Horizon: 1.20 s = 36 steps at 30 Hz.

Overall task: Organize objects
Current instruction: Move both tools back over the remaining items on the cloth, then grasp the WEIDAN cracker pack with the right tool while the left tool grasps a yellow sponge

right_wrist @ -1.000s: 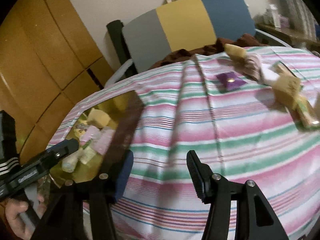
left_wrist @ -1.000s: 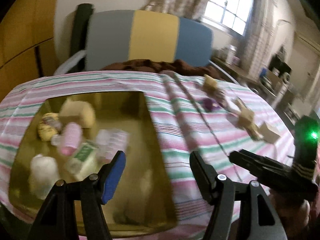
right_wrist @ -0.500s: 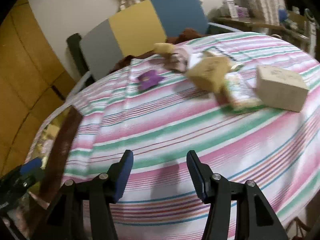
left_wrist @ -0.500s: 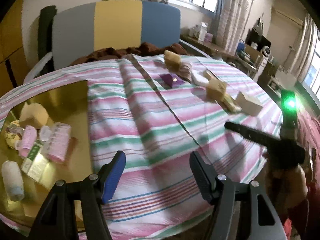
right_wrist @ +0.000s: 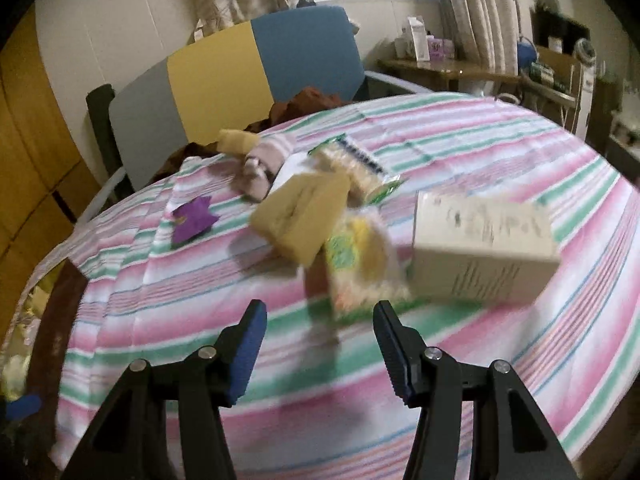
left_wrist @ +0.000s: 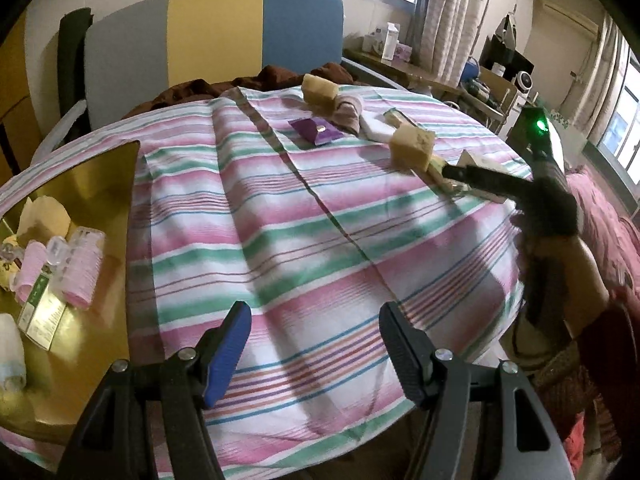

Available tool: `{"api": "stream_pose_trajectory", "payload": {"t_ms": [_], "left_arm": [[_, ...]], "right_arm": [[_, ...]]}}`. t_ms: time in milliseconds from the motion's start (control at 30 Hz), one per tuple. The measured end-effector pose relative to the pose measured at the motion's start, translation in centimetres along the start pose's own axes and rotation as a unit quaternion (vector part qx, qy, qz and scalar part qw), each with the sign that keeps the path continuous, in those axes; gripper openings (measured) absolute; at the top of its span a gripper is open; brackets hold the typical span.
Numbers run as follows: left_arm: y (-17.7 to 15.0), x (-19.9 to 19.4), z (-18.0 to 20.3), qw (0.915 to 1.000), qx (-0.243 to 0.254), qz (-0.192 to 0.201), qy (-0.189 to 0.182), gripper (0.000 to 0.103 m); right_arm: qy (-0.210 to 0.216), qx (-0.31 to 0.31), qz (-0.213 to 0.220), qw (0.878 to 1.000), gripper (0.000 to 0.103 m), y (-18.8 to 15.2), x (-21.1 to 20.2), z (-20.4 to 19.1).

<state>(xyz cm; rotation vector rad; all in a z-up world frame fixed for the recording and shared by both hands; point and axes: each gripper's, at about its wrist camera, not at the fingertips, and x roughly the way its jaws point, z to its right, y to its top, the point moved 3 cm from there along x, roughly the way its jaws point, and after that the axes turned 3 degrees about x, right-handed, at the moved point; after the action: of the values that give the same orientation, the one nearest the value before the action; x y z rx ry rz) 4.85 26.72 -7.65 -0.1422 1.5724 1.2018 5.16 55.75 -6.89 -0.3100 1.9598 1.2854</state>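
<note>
Right gripper, jaws apart and empty, points at the snack packet lying between sponge and box on the tabletop, probably its next pick for the gold tray; left gripper hovers, jaws apart.

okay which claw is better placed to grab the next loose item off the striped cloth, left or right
Right. The right claw is open with the yellow-green snack packet just ahead of its fingertips. The left claw, also open, is over bare striped cloth beside the gold tray, far from the loose items.
</note>
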Motion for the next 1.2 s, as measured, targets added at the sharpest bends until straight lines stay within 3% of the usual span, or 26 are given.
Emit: {"api": "stream_pose_trajectory", "payload": {"t_ms": [300, 400, 500, 767, 1100, 1200], "left_arm": [[0.1, 0.7, 0.3, 0.9999, 0.004, -0.013, 0.0, 0.067], [0.7, 1.3, 0.8, 0.9997, 0.017, -0.015, 0.001, 0.067], [1.7, 1.9, 1.5, 0.9994, 0.03, -0.014, 0.001, 0.067], [6.5, 5.7, 4.0, 0.9985, 0.053, -0.003, 0.015, 0.073], [14.8, 13.5, 8.6, 0.9977, 0.066, 0.013, -0.001, 0.073], [16.7, 16.0, 10.5, 0.9964, 0.084, 0.006, 0.001, 0.073]], "right_arm": [[-0.031, 0.001, -0.022, 0.999, 0.06, 2.6, 4.3, 2.0], [-0.019, 0.005, -0.03, 0.999, 0.06, 2.5, 5.3, 2.2], [-0.03, -0.008, -0.025, 0.999, 0.051, 2.4, 5.5, 1.7], [-0.035, 0.049, 0.01, 0.998, 0.049, 1.8, 4.3, 3.9], [-0.087, 0.112, 0.049, 0.989, 0.048, 1.3, 3.1, 6.2], [-0.081, 0.136, 0.058, 0.986, 0.048, 1.1, 2.8, 7.2]]}}
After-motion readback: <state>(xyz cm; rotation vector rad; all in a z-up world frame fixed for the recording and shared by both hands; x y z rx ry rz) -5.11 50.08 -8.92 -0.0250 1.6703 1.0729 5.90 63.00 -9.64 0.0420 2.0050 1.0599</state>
